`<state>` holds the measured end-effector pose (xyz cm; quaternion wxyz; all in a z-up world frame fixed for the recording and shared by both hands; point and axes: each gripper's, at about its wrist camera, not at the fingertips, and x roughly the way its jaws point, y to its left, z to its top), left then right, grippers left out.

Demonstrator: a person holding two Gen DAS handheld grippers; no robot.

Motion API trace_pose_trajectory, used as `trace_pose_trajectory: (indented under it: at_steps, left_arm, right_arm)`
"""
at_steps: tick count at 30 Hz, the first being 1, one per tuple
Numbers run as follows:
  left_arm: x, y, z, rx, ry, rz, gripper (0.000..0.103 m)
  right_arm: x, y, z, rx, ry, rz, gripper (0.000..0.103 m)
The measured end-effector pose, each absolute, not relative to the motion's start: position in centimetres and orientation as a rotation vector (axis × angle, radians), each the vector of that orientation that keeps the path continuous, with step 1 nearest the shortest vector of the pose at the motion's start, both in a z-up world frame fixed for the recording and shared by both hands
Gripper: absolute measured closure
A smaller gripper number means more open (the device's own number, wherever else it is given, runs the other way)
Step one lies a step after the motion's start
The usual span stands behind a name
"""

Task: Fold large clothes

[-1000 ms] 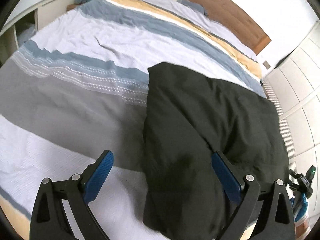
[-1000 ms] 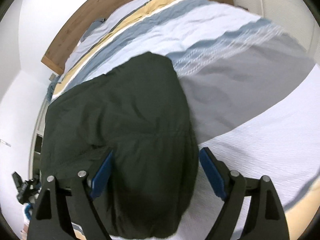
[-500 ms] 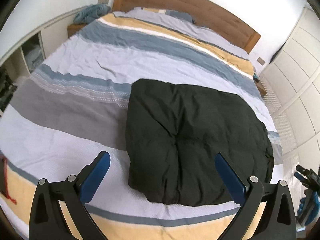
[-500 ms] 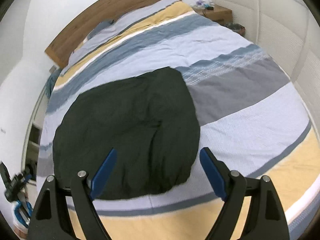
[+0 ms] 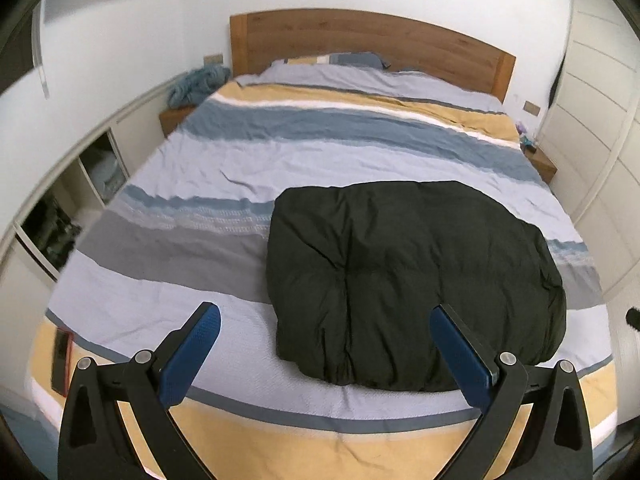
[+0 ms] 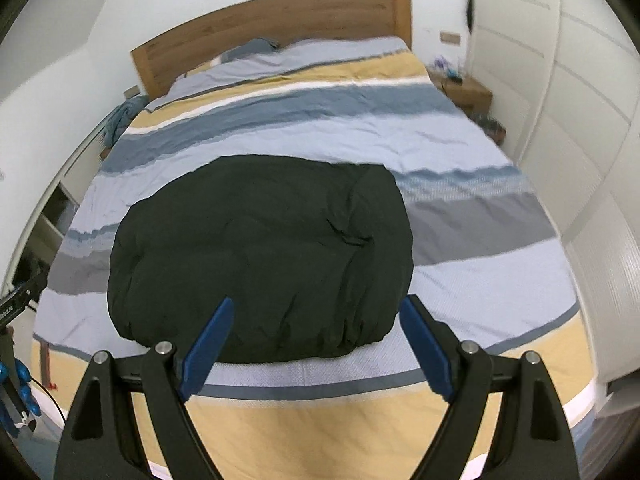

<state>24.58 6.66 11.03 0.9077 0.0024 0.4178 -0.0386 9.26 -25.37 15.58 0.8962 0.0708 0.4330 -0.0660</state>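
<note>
Left gripper: my left gripper (image 5: 325, 322) is spread wide, blue pads (image 5: 188, 354) far apart, nothing between them — it hangs in the air off the foot of the bed.
Right gripper: my right gripper (image 6: 317, 314) is likewise wide and empty, held above the foot edge.
Garment: the black padded garment (image 5: 412, 280) lies folded into a thick, rounded bundle on the near half of the bed, apart from both of my tools; in the right wrist view (image 6: 260, 256) it sits almost centred ahead of the fingers.
Bed: striped duvet (image 5: 320, 152) in blue, grey, pale lilac and yellow bands — lightly creased.
Headboard: wooden headboard (image 5: 368, 44) against the white wall.
Sides: a blue cloth heap (image 5: 198, 82) on the left nightstand; white wardrobe doors (image 6: 580, 128) along the right.
</note>
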Motion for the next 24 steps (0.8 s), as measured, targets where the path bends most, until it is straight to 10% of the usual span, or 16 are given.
trace_pose_trajectory:
  at_steps: [24]
  left_arm:
    - [19.7, 2.2, 17.2, 0.117, 0.722, -0.073, 0.000]
  right_arm:
    - [5.5, -20.0, 22.2, -0.031, 0.772, -0.115, 0.018]
